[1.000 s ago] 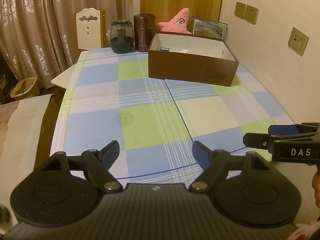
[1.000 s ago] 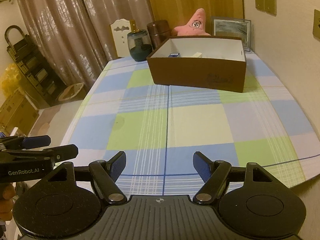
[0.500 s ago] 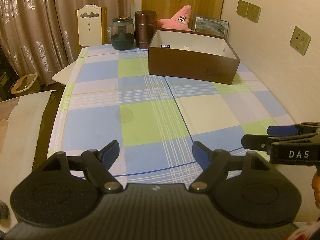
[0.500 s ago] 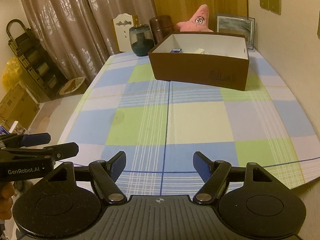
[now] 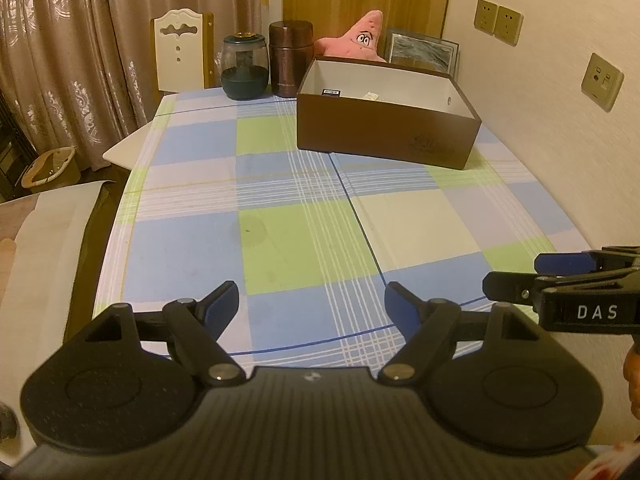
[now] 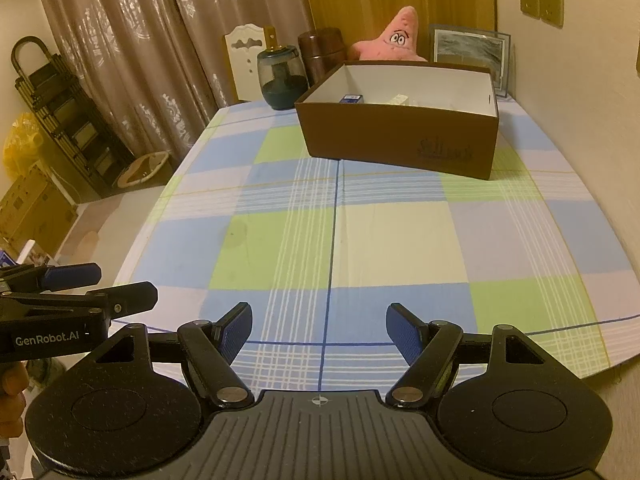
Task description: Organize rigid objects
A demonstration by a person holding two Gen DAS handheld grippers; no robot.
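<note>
Nothing on the table (image 5: 192, 248) has shifted since the earlier frames. Both grippers, left (image 5: 312, 304) and right (image 6: 319, 326), hover spread and empty over the near edge, well apart from the box (image 6: 400, 140). Inside it, by the far wall, lie two small items (image 6: 352, 98).

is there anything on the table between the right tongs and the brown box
Nothing visible. The checked tablecloth is bare from the open right tongs up to the front wall of the brown box. The jar, canister and plush star sit beside or behind the box, off that path.
</note>
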